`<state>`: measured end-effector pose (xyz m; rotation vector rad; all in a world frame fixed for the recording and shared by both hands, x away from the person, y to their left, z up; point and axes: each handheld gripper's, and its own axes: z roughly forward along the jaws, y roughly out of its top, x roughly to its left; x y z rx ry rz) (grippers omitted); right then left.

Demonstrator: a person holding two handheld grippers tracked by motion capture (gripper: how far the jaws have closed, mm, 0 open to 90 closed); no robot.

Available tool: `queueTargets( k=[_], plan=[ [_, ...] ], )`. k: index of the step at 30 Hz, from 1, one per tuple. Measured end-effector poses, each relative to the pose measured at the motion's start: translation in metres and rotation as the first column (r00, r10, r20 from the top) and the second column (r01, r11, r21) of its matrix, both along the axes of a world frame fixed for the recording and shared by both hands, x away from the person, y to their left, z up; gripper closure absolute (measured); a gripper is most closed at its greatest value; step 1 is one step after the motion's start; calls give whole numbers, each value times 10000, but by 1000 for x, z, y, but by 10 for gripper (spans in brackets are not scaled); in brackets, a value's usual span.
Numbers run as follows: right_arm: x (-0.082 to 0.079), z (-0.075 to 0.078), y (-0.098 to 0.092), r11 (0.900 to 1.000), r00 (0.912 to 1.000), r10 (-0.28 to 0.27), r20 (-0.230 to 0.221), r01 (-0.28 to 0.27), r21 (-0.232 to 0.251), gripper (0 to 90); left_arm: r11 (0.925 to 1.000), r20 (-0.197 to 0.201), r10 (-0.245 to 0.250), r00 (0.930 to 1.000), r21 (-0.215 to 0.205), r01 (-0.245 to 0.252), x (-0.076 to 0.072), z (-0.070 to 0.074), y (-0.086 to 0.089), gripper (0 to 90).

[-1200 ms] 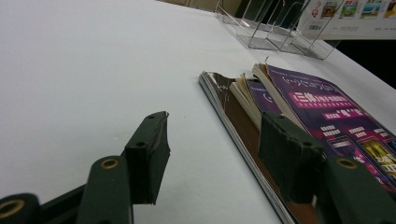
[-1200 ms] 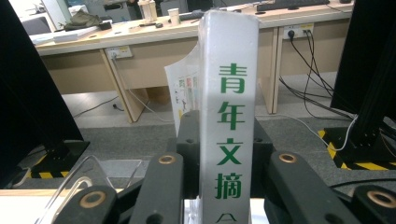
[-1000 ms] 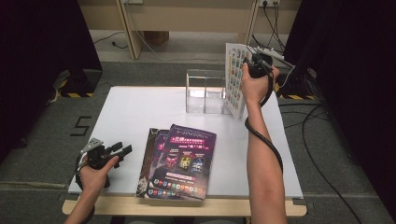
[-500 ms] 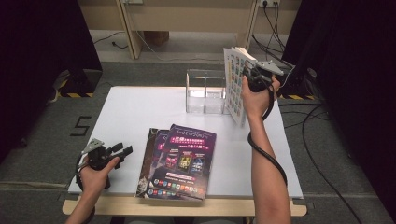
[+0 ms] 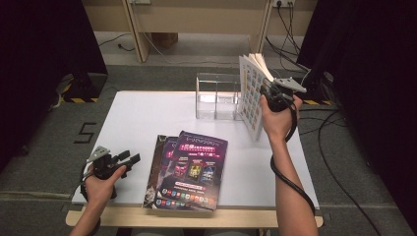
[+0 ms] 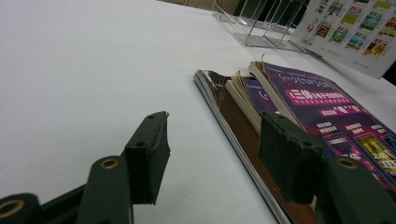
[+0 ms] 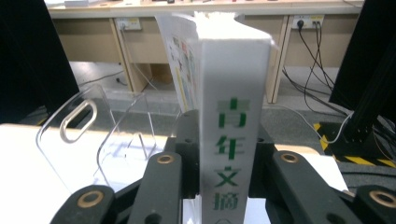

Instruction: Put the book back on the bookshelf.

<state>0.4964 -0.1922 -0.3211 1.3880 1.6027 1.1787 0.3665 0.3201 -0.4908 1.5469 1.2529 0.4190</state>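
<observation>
Item: white magazine [image 5: 252, 98], upright, pinched at its spine by right gripper [image 5: 269, 92], just beside clear file holder [image 5: 216, 96]. Handling: keep it vertical, line it up over a slot, then lower. Left gripper [image 5: 129, 158]: jaws spread, empty, well apart from holder.

The magazine [image 7: 231, 116] clamped in the right tool [image 7: 224, 154] has a glossy paper spine. Just beside that tool stands a clear, smooth plastic rack [image 5: 216, 96]. Beside the left tool [image 6: 210, 154], glossy-covered magazines [image 6: 322, 116] lie on the matt white table [image 6: 93, 70].
</observation>
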Motion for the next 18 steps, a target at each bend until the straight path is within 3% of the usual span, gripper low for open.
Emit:
queueTargets(
  k=[8, 18],
  plan=[
    [-21, -6, -8, 10000, 9996, 3, -273, -4, -26, 720, 10000, 7, -18, 10000, -29, 18, 0, 0, -1, 420],
    [-30, -10, -11, 10000, 9999, -14, -102, 14, -42, 705, 10000, -25, -37, 10000, -5, 37, 0, -1, -2, 420]
  ],
)
